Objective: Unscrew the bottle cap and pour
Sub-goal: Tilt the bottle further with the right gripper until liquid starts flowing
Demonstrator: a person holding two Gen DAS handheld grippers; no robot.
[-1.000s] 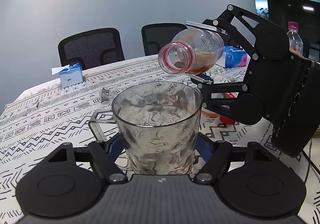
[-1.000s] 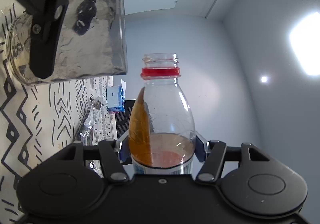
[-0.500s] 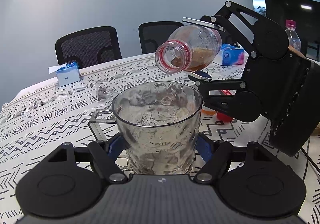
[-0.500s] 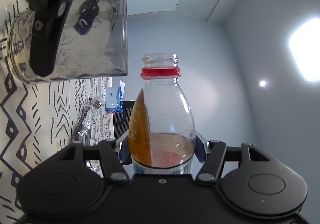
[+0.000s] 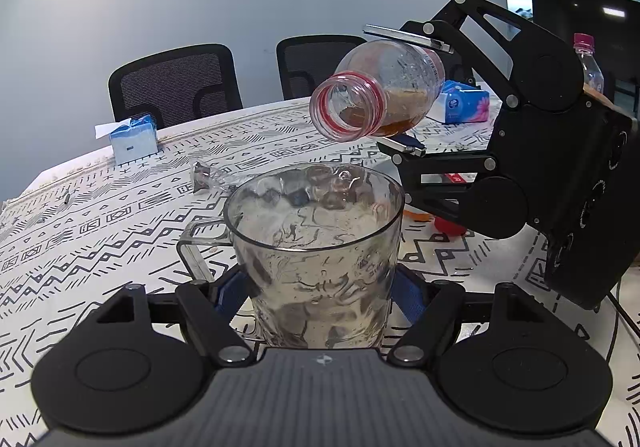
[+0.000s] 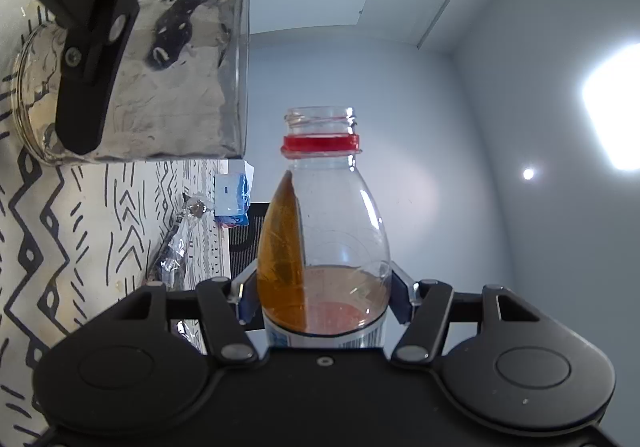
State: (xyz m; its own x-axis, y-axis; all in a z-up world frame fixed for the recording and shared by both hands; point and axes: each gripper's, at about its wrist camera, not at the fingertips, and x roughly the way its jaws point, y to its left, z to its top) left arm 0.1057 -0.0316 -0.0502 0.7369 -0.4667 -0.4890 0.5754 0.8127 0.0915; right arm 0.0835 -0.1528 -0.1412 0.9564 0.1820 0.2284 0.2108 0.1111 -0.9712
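Observation:
A clear glass mug [image 5: 316, 247] with a handle on its left stands upright in my left gripper [image 5: 318, 297], whose blue pads are shut on its lower walls. The uncapped bottle [image 5: 384, 91] hangs above and behind the mug, tipped almost flat in my right gripper [image 5: 404, 91]. Its red-ringed mouth points over the mug's far rim. Brown tea pools along its lower side up to the neck, and no stream shows. In the right wrist view the bottle [image 6: 324, 227] is held by my right gripper [image 6: 322, 299], with the mug [image 6: 172, 79] at upper left. A red cap [image 5: 448, 225] lies on the table under the right gripper.
The table wears a black-and-white patterned cloth [image 5: 100, 231]. On it are a blue tissue box [image 5: 134, 139], a crumpled wrapper [image 5: 208, 177] and a blue tissue pack [image 5: 464, 107]. Two black chairs [image 5: 176, 87] stand behind. A second bottle with a pink cap [image 5: 588, 63] is at far right.

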